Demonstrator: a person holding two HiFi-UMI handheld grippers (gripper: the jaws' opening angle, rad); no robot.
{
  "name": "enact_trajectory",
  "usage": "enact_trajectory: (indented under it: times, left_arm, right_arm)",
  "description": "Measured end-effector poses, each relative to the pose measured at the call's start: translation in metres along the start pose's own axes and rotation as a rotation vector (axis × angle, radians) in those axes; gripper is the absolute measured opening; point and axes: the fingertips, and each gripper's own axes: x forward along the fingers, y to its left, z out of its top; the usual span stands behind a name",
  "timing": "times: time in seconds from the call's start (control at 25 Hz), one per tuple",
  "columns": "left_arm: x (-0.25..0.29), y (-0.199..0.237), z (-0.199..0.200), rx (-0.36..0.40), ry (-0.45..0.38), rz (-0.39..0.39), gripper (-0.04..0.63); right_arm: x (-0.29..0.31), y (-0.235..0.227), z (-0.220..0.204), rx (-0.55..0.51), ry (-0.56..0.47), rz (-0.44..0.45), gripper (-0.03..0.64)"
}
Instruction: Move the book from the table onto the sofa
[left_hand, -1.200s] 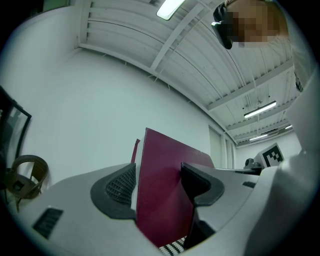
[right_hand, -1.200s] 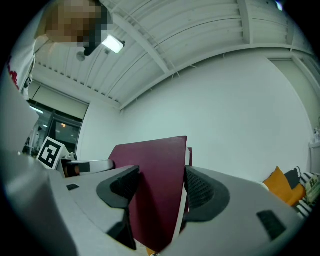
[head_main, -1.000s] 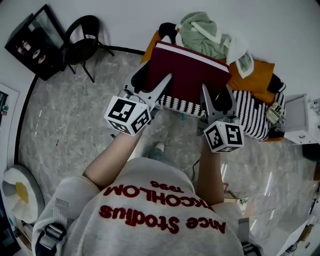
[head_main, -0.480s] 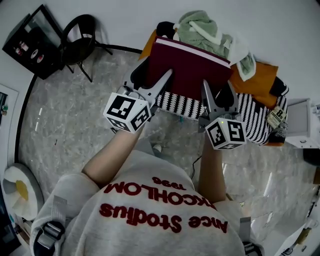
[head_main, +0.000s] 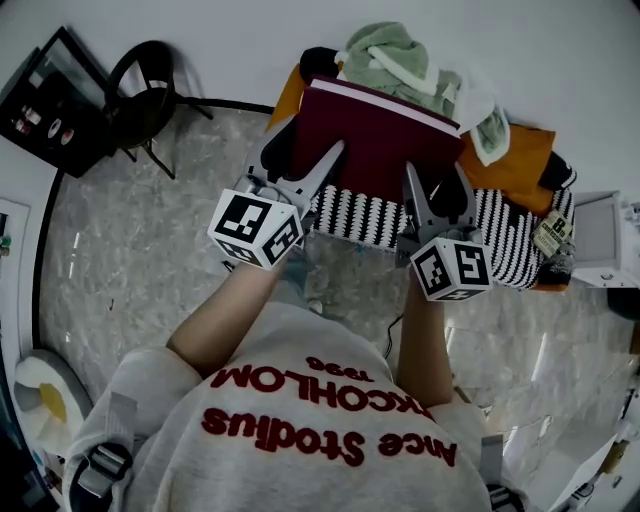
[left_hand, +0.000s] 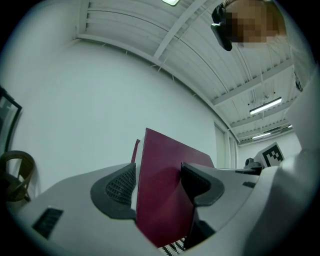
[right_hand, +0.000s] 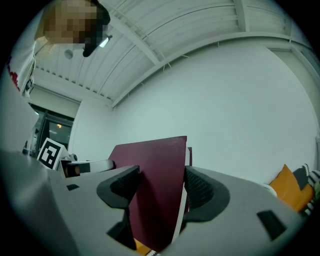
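Observation:
A dark red hardcover book (head_main: 385, 140) is held flat in the air over the sofa (head_main: 510, 245), which has a black and white striped seat and orange cushions. My left gripper (head_main: 318, 165) is shut on the book's near left edge, and my right gripper (head_main: 432, 185) is shut on its near right edge. In the left gripper view the book (left_hand: 162, 195) stands clamped between the jaws. The right gripper view shows the same book (right_hand: 155, 190) pinched between both pads, with its white page edge showing.
A green and white cloth heap (head_main: 400, 62) lies on the sofa behind the book. A black chair (head_main: 150, 95) and a dark cabinet (head_main: 45, 100) stand at the far left on the marble floor (head_main: 140, 250). A white box (head_main: 595, 240) sits right of the sofa.
The book and both grippers have edged a little further over the sofa. The head view has shifted slightly, so the chair and cabinet sit more to the left.

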Motion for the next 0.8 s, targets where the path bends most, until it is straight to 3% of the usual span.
enact_trajectory:
  times: [0.8]
  left_arm:
    - [0.193, 0.181, -0.023, -0.054, 0.063, -0.081, 0.281]
  right_arm:
    - [0.235, -0.08, -0.034, 0.019, 0.043, -0.113, 0.307]
